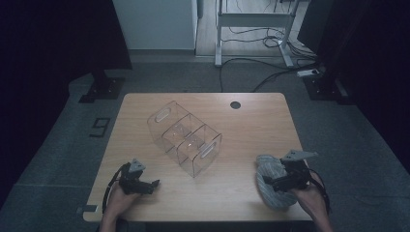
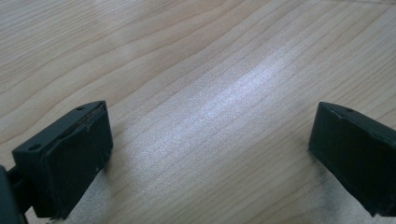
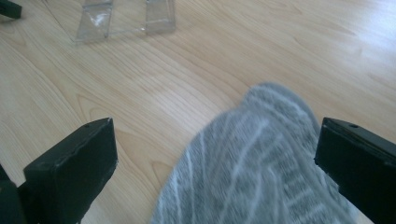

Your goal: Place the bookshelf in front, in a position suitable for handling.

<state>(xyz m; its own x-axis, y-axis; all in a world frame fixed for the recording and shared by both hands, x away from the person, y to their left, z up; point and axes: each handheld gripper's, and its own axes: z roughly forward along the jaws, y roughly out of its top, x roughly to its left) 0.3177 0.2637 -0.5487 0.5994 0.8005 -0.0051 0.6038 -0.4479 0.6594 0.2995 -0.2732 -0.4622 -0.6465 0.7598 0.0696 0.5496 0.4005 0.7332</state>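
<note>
Two grippers, both with jaws spread apart. Right gripper (image 1: pixel 271 182) hangs over the grey striped sock (image 1: pixel 270 189), hiding the sock's middle in the high view; its lower end is cut off in the right gripper view. Nothing pinched. Sock lies flat near the table's (image 1: pixel 241 125) right front edge, long axis front to back, rounded end pointing away. Left gripper (image 1: pixel 153 185) sits over bare wood, left front. Clear divided bin (image 1: pixel 186 137) mid-table, well apart.

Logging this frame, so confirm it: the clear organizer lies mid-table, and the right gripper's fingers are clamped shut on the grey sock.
Not clamped. The right gripper stands open, its fingers apart beside the grey sock, as the right gripper view shows. The clear organizer does lie mid-table.
</note>
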